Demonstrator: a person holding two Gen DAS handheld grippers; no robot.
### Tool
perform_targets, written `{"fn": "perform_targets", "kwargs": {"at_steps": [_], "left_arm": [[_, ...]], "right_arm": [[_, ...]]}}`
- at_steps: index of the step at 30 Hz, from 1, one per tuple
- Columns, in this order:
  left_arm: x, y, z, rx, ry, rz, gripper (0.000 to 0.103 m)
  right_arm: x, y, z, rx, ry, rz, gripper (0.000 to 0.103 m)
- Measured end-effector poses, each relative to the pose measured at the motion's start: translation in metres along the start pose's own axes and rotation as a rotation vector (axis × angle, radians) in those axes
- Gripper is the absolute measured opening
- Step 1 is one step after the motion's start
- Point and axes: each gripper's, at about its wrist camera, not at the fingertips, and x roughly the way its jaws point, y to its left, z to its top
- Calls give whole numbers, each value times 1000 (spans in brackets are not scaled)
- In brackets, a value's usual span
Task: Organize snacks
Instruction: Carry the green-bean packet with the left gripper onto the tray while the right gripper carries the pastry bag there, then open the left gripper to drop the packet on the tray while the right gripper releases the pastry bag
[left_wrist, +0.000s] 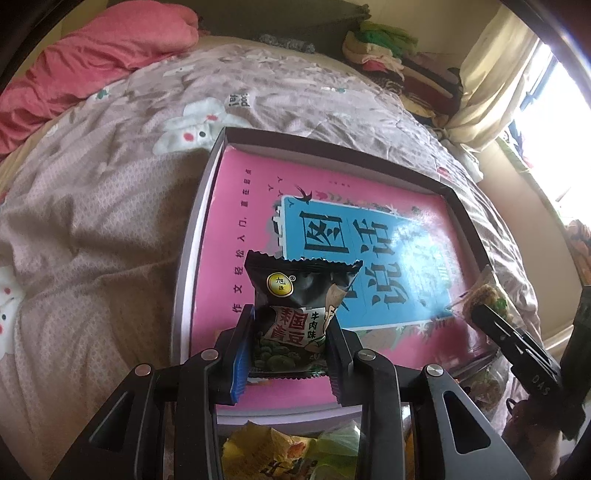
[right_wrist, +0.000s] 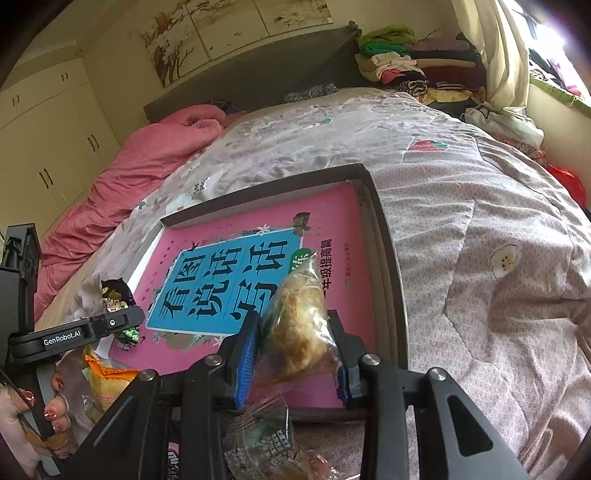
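Left hand-held gripper (left_wrist: 290, 354) held black pea packet (left_wrist: 299, 314); right hand-held gripper (right_wrist: 295, 352) clamped clear pastry packet (right_wrist: 299, 325) (both above pink-lined box (left_wrist: 207, 206)). Advised: lower squarely, release side by side.

Black snack packet (left_wrist: 295, 314): glossy foil-like plastic; pastry wrapper (right_wrist: 299, 325): clear crinkled film; pink book cover (left_wrist: 332, 229): glossy paper; quilt (right_wrist: 480, 221): matt stitched cloth; gripper pads (left_wrist: 242, 365): ribbed blue
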Motion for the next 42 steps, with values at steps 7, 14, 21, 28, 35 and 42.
{"fn": "perform_targets", "kwargs": {"at_steps": [7,14,21,28,35,42], "left_arm": [[2,-3,-1,16,-1,8,35],[0,-2,0,13,-5,0,36],[-5,-3,-1,14,-13,1,39],[-16,-2,1,14,-33,-4,47],[-29,1,1,10,-50,-7,53],[-41,3,0,15,-70,-4,59]], "right_arm": [[-6,0,0,-6,-19,-17,42],[-13,-2,2,-11,-36,-23,44],[-17,0,0,-38,-36,-44,44],[-18,1,-2,-73,-33,-90,44],[-17,1,-2,-96,-43,-125,48],[-27,-4,2,-63,-87,-90,56]]}}
